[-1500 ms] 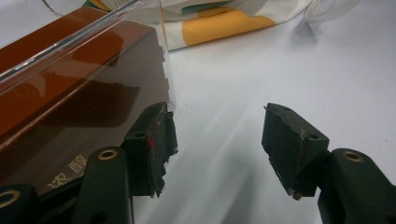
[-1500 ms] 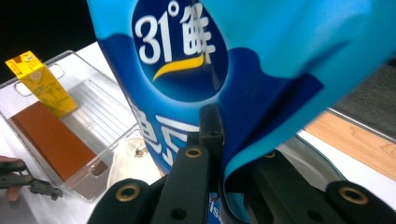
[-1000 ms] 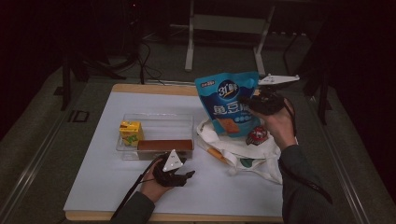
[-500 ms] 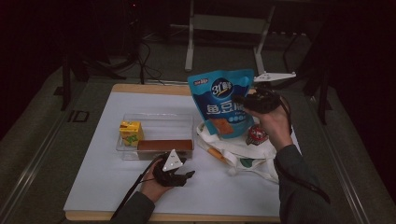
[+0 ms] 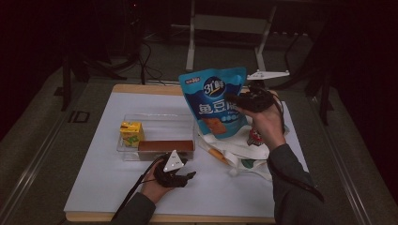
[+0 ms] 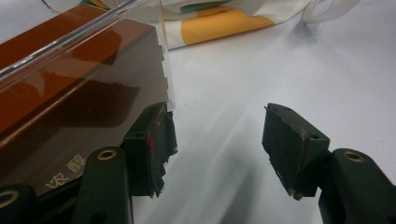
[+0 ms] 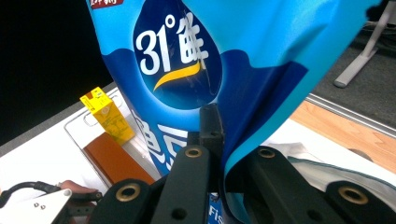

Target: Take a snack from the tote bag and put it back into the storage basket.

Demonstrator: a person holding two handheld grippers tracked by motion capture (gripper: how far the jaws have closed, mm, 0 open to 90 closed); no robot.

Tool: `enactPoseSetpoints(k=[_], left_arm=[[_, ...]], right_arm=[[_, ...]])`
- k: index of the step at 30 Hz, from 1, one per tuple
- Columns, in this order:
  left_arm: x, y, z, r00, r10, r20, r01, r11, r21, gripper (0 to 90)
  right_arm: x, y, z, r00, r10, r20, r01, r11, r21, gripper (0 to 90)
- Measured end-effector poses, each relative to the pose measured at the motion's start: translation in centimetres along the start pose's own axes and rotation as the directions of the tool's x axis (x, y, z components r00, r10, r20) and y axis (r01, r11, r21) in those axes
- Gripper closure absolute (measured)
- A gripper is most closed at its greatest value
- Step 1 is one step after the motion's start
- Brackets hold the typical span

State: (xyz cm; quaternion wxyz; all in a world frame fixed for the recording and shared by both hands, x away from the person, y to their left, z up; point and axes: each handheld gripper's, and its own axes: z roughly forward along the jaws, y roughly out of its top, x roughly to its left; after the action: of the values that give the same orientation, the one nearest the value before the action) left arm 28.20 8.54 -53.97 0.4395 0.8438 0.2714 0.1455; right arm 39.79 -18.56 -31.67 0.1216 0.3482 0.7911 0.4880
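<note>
Right of centre in the high view, a blue bag (image 5: pixel 213 103) is pinched by the right gripper (image 5: pixel 247 100); the left gripper (image 6: pixel 215 144) view shows jaws parted, empty, beside the tray (image 6: pixel 159 56).

We see a white table (image 5: pixel 108 187) with a wooden edge, standing on grey floor in a dark room. On it sits a clear tray (image 5: pixel 159 123). Inside the tray, a yellow carton (image 5: pixel 131 133) stands upright at the left end, and a brown box (image 5: pixel 165 146) lies flat along the near side, just beside the carton. To the right of the tray lies a crumpled white tote (image 5: pixel 244 152) with orange and green print, a red item (image 5: pixel 255 137) resting on it. Behind the table we make out a grey stand (image 5: pixel 225 23) and dark cables (image 5: pixel 145 56).
</note>
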Motion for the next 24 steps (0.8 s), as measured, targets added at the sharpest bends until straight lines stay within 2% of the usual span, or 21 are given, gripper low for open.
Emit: enactPoseSetpoints(k=[16,24], left_arm=[[0.0,0.0,0.0,1.0,0.002,0.002,-0.002,1.0,0.001,41.2],[0.0,0.0,0.0,1.0,0.002,0.003,-0.002,1.0,0.001,41.3]], right_arm=[[1.6,1.0,1.7,0.9988,0.024,-0.042,-0.025,0.999,-0.026,89.5],[2.5,2.0,2.3,0.9988,0.017,-0.046,-0.018,0.999,-0.03,89.5]])
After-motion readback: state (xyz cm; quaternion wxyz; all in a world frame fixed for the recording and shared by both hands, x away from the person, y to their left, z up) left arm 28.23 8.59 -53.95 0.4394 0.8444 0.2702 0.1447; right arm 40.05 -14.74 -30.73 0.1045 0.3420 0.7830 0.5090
